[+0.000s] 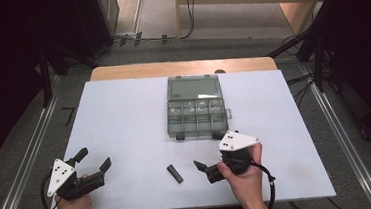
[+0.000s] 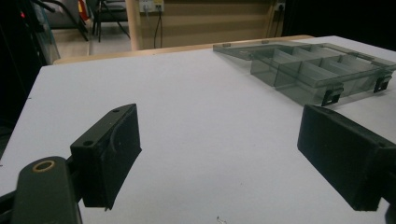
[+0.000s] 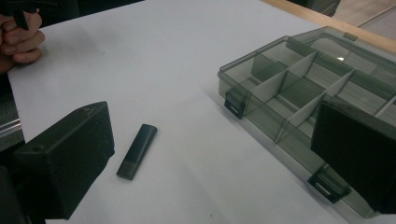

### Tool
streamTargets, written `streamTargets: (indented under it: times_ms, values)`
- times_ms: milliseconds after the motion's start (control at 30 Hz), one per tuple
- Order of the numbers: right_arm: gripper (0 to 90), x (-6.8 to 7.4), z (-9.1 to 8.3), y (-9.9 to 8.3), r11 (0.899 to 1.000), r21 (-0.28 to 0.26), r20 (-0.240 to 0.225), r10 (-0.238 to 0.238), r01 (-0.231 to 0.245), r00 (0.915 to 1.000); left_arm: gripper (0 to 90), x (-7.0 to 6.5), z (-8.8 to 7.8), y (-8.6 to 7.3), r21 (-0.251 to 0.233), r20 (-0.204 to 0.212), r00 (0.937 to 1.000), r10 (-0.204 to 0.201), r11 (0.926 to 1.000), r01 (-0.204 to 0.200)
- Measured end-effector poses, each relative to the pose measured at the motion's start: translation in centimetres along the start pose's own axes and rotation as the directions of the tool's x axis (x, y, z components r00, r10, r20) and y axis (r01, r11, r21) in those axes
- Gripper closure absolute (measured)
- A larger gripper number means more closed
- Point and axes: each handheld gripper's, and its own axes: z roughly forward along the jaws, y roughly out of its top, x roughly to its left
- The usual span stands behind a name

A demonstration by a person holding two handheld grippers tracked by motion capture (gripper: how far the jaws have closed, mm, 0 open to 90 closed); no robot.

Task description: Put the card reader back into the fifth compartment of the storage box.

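A clear grey compartment box (image 1: 196, 116) lies open in the middle of the white table (image 1: 124, 119), its lid (image 1: 193, 88) folded back to the far side. A small flat black stick (image 1: 175, 173) rests on the table near the front edge. My right gripper (image 1: 209, 150) is held just right of the stick, open, one jaw close to the box's front corner. In the right gripper view the stick (image 3: 137, 150) lies beside the left jaw and the box (image 3: 299, 88) beside the right. My left gripper (image 1: 94, 159) is open at the front left with nothing between its jaws.
The box's compartments (image 2: 317, 70) look empty and two black latches (image 3: 233, 103) hang on its front wall. A wooden strip (image 1: 180, 68) edges the table's far side. Metal rails (image 1: 25, 167) run along both sides, and the person's left hand (image 3: 18, 37) is far off.
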Motion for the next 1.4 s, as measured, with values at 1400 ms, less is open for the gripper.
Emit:
streamTargets:
  times_ms: [1400]
  values:
    - [0.0,3.7,5.5,0.3,0.993,0.106,-0.128,-0.031,0.045,0.9912,13.6,0.0,0.0,0.0,0.000,0.002,1.0000,0.001,1.0000,-0.001]
